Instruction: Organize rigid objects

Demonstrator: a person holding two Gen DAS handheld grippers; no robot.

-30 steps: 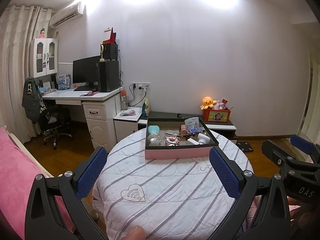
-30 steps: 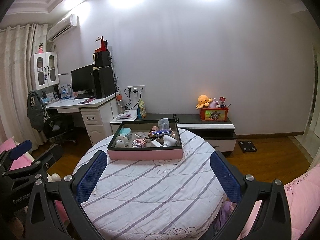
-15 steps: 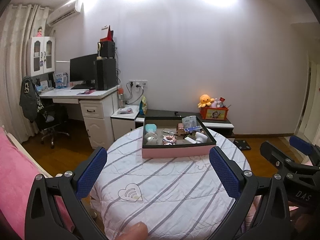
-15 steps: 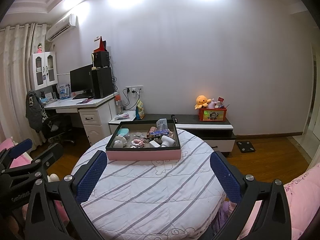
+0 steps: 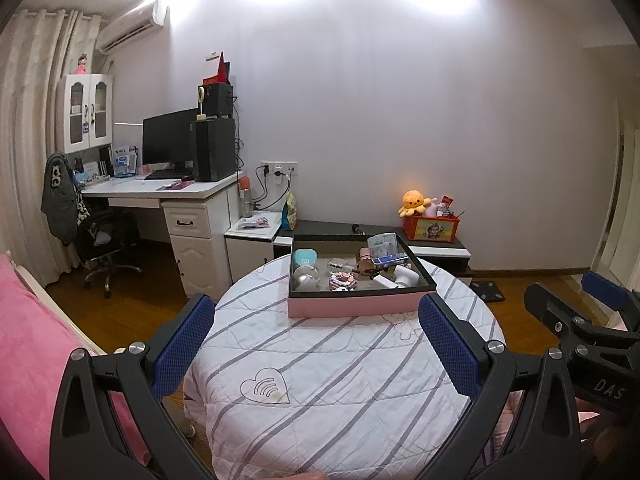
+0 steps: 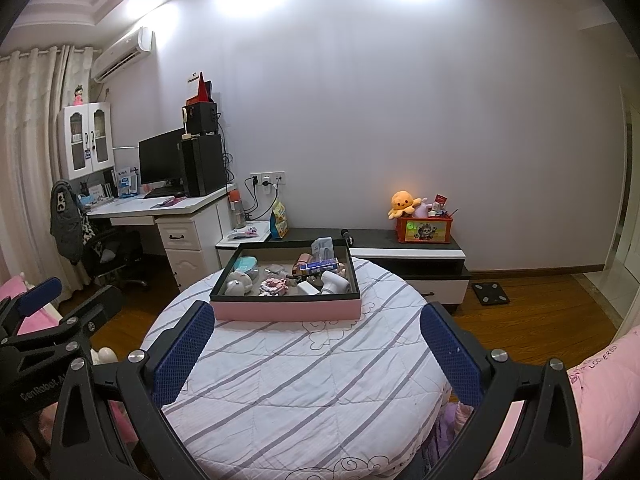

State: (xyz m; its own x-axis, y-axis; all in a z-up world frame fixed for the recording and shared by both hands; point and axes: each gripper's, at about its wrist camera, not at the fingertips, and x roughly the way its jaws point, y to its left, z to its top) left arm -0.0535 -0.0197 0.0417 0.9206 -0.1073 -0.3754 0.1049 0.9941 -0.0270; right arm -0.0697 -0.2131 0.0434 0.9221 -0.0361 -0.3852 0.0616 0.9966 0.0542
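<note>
A pink box with a dark rim (image 5: 352, 306) (image 6: 286, 309) sits at the far side of a round table with a striped white cloth (image 5: 340, 380) (image 6: 304, 376). It holds several small objects: a teal case (image 5: 305, 257), a white bottle (image 6: 334, 280), a blue pack (image 5: 390, 259), a pink item (image 6: 274, 285). My left gripper (image 5: 316, 344) is open and empty, well short of the box. My right gripper (image 6: 316, 348) is open and empty, also short of the box. Each gripper shows at the edge of the other's view.
A white desk with monitor and speakers (image 5: 176, 192) and an office chair (image 5: 106, 240) stand at the left. A low dark cabinet (image 6: 404, 248) with a red toy box (image 6: 424, 230) is behind the table. Pink bedding (image 5: 24, 344) lies left and right (image 6: 600, 392).
Both grippers have drawn back slightly and risen; the box looks a little farther and lower in both views. Both stay open and empty.
</note>
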